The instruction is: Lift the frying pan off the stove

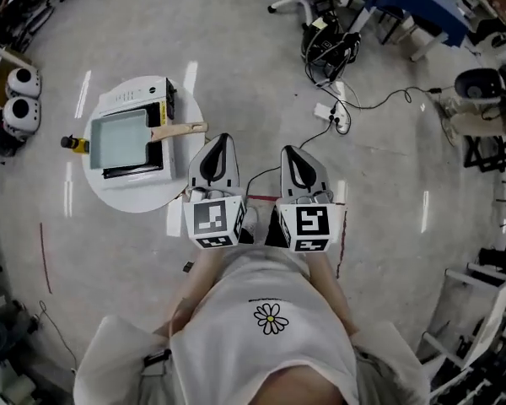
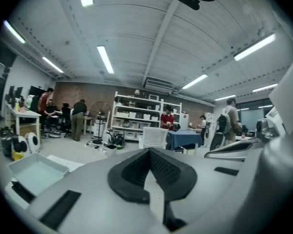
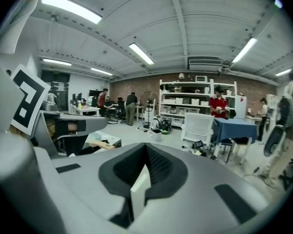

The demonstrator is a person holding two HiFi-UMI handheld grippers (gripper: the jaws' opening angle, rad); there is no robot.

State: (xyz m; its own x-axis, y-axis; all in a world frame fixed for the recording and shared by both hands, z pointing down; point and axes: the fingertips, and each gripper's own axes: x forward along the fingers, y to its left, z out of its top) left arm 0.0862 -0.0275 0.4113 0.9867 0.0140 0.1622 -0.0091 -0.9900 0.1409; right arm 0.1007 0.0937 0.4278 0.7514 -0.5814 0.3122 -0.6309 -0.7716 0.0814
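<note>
The frying pan (image 1: 122, 138) sits on the stove (image 1: 139, 98) on the small round surface (image 1: 143, 197), its wooden handle (image 1: 179, 130) pointing toward the person. Both tools are held close in front of the person's body, well apart from the pan. The left hand-held gripper (image 1: 223, 140) and the right hand-held gripper (image 1: 288, 151) each have their jaws pressed together with nothing between them.
</note>
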